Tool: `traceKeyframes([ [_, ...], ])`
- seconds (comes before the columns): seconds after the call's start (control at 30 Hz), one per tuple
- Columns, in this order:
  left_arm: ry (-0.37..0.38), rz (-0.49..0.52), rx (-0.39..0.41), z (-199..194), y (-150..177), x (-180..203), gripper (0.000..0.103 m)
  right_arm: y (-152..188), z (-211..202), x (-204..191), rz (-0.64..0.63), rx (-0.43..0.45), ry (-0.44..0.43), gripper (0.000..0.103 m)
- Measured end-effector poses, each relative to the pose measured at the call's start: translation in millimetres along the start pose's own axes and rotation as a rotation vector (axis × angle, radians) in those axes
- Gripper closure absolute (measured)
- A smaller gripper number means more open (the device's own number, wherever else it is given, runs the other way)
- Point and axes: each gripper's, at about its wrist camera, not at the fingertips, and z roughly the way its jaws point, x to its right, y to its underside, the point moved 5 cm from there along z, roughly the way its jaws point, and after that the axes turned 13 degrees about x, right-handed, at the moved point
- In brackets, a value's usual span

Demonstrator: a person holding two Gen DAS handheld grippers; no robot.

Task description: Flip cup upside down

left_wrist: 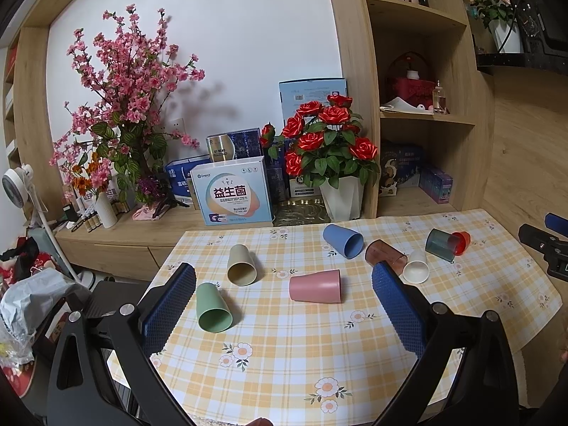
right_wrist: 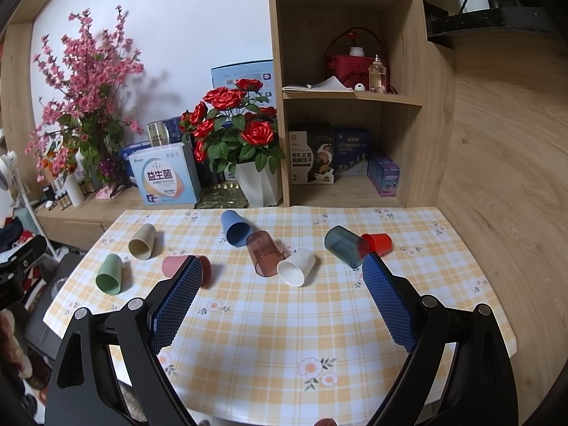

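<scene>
Several cups lie on their sides on the checked tablecloth (left_wrist: 284,355): green (left_wrist: 214,308), beige (left_wrist: 241,265), pink (left_wrist: 315,285), blue (left_wrist: 343,240), clear brown (left_wrist: 385,252), white (left_wrist: 416,267), smoky grey (left_wrist: 441,244) and small red (left_wrist: 461,241). My left gripper (left_wrist: 284,277) is open and empty, above the near table, with the pink cup between and beyond its fingers. My right gripper (right_wrist: 280,266) is open and empty, with the white cup (right_wrist: 296,267) and brown cup (right_wrist: 264,254) ahead. The pink cup (right_wrist: 177,266) sits behind its left finger.
A wooden sideboard behind the table holds a rose pot (left_wrist: 342,197), cherry blossoms (left_wrist: 120,106) and boxes (left_wrist: 234,191). Shelves (right_wrist: 355,96) stand at the back right. A wooden wall (right_wrist: 497,142) is on the right. A fan (left_wrist: 16,184) and clutter are at left.
</scene>
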Motion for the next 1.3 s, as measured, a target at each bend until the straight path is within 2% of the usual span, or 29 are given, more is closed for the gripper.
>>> traceKeyframes([
  [0.7,0.015,-0.017,-0.01,0.5,-0.2,10.1,0.006,0.6,-4.0,0.4,0.001,0.003,0.0,0.015],
  [0.97,0.0,-0.021,-0.03,23.2,7.0,11.4,0.006,3.9,10.9,4.7,0.02,-0.008,-0.063,0.015],
  [1.1,0.022,-0.037,-0.042,46.7,11.0,6.7,0.006,3.5,37.3,32.2,0.037,-0.026,-0.063,0.012],
  [1.2,0.022,-0.033,-0.031,65.6,12.0,4.1,0.006,3.8,63.7,60.8,0.031,-0.042,-0.007,0.012],
  [1.3,0.029,-0.034,-0.051,87.2,17.5,3.1,0.006,11.7,111.1,101.1,-0.002,-0.107,0.073,0.012],
])
